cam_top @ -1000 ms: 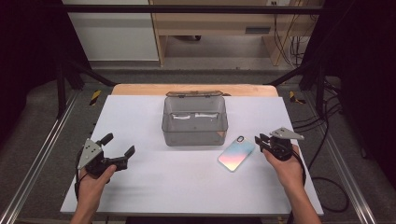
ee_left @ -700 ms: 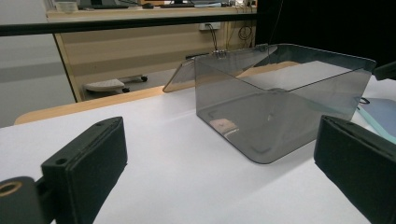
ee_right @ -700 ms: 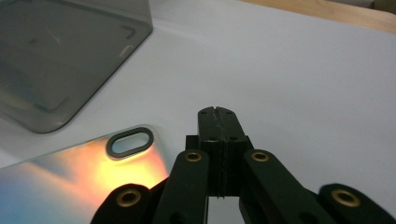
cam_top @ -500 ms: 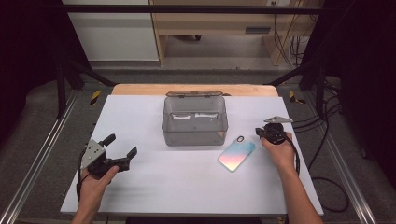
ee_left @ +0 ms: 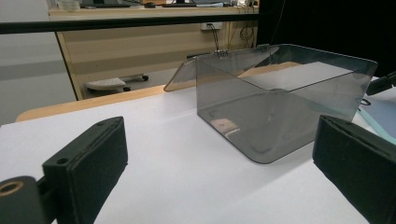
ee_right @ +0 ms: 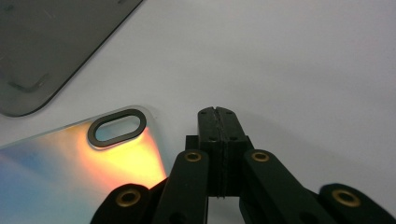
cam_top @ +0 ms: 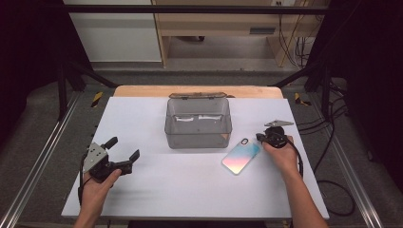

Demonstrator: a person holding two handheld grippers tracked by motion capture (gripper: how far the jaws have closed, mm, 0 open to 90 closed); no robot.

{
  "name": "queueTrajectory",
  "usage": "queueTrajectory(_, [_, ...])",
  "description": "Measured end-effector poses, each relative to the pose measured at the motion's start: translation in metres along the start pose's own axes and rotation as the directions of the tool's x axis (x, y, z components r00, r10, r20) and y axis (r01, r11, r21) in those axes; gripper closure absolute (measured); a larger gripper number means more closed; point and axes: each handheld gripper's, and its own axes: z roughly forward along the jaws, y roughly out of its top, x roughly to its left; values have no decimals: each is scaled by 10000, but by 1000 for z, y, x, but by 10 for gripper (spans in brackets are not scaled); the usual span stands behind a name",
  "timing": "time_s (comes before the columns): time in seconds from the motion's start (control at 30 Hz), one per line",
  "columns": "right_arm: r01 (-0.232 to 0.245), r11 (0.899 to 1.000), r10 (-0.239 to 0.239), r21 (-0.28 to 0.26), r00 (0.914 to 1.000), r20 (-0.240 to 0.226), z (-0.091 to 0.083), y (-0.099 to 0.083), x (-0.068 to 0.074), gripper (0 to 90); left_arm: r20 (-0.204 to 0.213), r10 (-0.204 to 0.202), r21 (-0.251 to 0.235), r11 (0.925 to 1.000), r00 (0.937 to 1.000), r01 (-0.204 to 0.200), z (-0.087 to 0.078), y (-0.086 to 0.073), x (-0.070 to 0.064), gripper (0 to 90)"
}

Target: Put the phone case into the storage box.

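A phone case (cam_top: 241,158) with a blue-to-pink sheen lies flat on the white table (cam_top: 190,185), right of centre. In the right gripper view the case (ee_right: 84,163) shows its dark oval camera cutout. My right gripper (cam_top: 260,137) is shut with nothing in it, its tips (ee_right: 217,114) low over the table just beside the case's top corner. A smoky clear plastic box (cam_top: 198,123) stands open at the table's middle back. My left gripper (cam_top: 123,149) is open near the front left, its jaws (ee_left: 224,154) wide apart and aimed toward the box (ee_left: 280,102).
The box's hinged lid (cam_top: 198,95) leans back behind it. The table's wooden far edge (cam_top: 142,90) and metal frame rails (cam_top: 43,156) border the work area. Cables (cam_top: 332,142) trail off at the right.
My right gripper moved left and forward to the phone case's top corner. The left gripper drifted slightly toward the front.
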Motion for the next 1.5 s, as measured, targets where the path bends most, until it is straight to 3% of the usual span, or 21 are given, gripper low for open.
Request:
queueTrajectory(0.17, [-53,10000,53,51,10000,-21,3,-1,-2,900,21,28,1,10000,10000,-28,0,0,0,33])
queueTrajectory(0.53, [168,9997,-158,178,9984,-537,7,-2,5,900,-32,82,63,9999,10000,-81,0,0,-1,33])
queueTrajectory(0.7, [291,9989,-255,373,9952,-949,2,-5,17,900,-18,92,162,9998,10000,-92,0,0,-2,34])
queueTrajectory(0.97, [403,9981,-331,472,9888,-1455,-9,-17,49,900,225,157,437,9989,9996,-167,2,0,-12,38])
queueTrajectory(1.0, [454,9975,-364,535,9868,-1579,-12,-19,61,900,345,162,543,9984,9993,-180,3,1,-16,40])
queueTrajectory(1.03, [454,9975,-364,535,9868,-1579,-12,-19,61,900,345,162,543,9984,9993,-180,3,1,-16,40])
queueTrajectory(1.07, [502,9970,-391,588,9837,-1755,-14,-21,73,900,455,195,666,9975,9988,-225,4,1,-21,41])
queueTrajectory(1.1, [502,9970,-391,588,9837,-1755,-14,-21,73,900,455,195,666,9975,9988,-225,4,1,-21,41])
queueTrajectory(1.2, [697,9957,-566,606,9788,-1966,-16,-23,93,900,679,236,790,9965,9974,-290,7,1,-30,42])
queueTrajectory(1.33, [1064,9924,-895,610,9683,-2331,-19,-26,122,900,1133,335,1044,9935,9930,-454,10,2,-47,41])
queueTrajectory(1.4, [1187,9915,-1016,534,9624,-2520,-18,-28,130,900,1381,291,1159,9922,9900,-454,12,2,-54,42])
queueTrajectory(1.5, [1337,9900,-1185,448,9611,-2495,-17,-28,134,900,1675,99,1190,9924,9858,-302,12,2,-60,41])
